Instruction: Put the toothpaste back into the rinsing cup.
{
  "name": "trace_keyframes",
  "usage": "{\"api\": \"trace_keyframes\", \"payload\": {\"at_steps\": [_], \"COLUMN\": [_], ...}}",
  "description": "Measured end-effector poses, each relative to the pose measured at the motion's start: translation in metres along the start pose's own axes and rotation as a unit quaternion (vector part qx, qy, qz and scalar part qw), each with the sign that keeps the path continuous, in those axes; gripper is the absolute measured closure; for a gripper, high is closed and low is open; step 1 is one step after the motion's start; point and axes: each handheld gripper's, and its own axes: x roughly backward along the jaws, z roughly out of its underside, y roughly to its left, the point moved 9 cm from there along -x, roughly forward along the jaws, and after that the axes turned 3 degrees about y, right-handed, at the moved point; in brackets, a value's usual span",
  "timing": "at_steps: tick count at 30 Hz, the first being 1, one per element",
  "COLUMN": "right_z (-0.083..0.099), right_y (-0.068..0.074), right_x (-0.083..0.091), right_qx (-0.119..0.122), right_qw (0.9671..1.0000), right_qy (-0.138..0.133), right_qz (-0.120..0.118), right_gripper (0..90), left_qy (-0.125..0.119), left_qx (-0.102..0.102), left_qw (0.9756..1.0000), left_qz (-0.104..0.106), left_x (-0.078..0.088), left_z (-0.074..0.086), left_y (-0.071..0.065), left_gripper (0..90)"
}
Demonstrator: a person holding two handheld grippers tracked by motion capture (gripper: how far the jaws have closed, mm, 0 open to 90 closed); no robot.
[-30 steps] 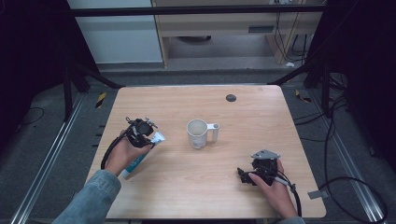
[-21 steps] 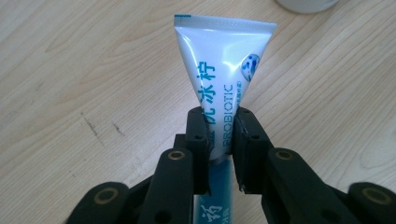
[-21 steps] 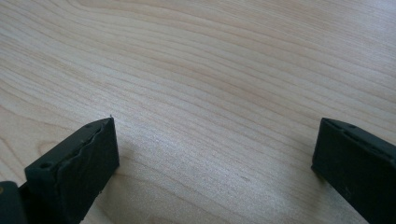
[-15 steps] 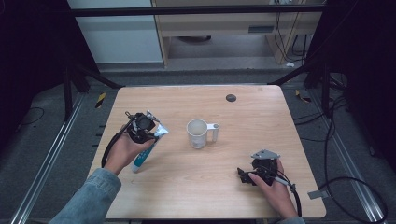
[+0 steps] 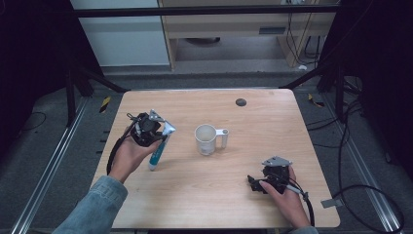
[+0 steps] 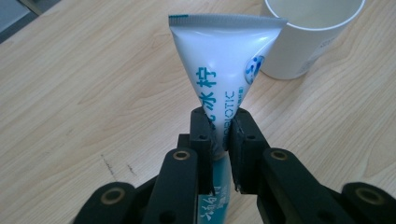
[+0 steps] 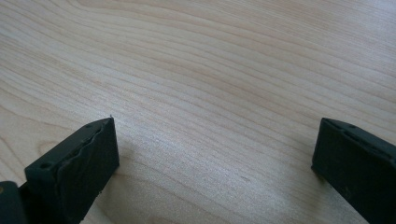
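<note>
Pinching a toothpaste tube [image 6: 219,84] mid-body, left gripper [image 6: 219,135] holds it tilted beside white mug [image 5: 206,139]; right gripper [image 7: 215,154] spread wide, low over bare worktop [image 7: 210,70].

Mug [image 6: 312,37] rim beyond frame edge

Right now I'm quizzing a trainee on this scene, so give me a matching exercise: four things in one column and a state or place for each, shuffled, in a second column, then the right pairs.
Things:
1. left tool
2. right tool
3. white mug
4. dark round spot

States or places:
A. stands upright near the table's middle, handle toward the person's right
B. shut on the toothpaste tube
C. lies flat near the table's far edge
D. open, nothing between its jaws, low over the tabletop

Pairs: 1-B, 2-D, 3-A, 4-C
</note>
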Motion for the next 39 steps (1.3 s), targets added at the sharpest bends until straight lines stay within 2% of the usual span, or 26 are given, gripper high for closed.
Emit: {"api": "trace_keyframes", "payload": {"at_steps": [3,8,19,24,34,39], "right_z": [0.000,0.000,0.000,0.000,0.000,0.000], "right_y": [0.000,0.000,0.000,0.000,0.000,0.000], "right_x": [0.000,0.000,0.000,0.000,0.000,0.000], "right_qx": [0.000,0.000,-0.001,0.000,0.000,0.000], "right_qw": [1.0000,1.0000,1.0000,1.0000,1.0000,1.0000], "right_qy": [0.000,0.000,0.000,0.000,0.000,0.000], "right_qz": [0.000,0.000,0.000,0.000,0.000,0.000], "right_gripper": [0.7,0.7,0.6,0.7,0.7,0.7], "left_qy": [-0.007,-0.038,-0.069,-0.073,-0.113,-0.133], "left_qx": [0.003,0.011,0.017,0.016,0.014,0.017], "left_qw": [1.0000,0.9992,0.9974,0.9972,0.9935,0.9909], "left_qz": [-0.002,-0.002,0.000,0.002,-0.001,0.007], "left_x": [0.003,0.014,0.022,0.023,0.032,0.034], "left_z": [-0.001,-0.008,-0.017,-0.019,-0.026,-0.029], "left_y": [0.002,0.004,0.004,0.002,0.000,-0.004], "left_gripper": [80.7,80.9,81.1,81.2,81.3,81.3]}}
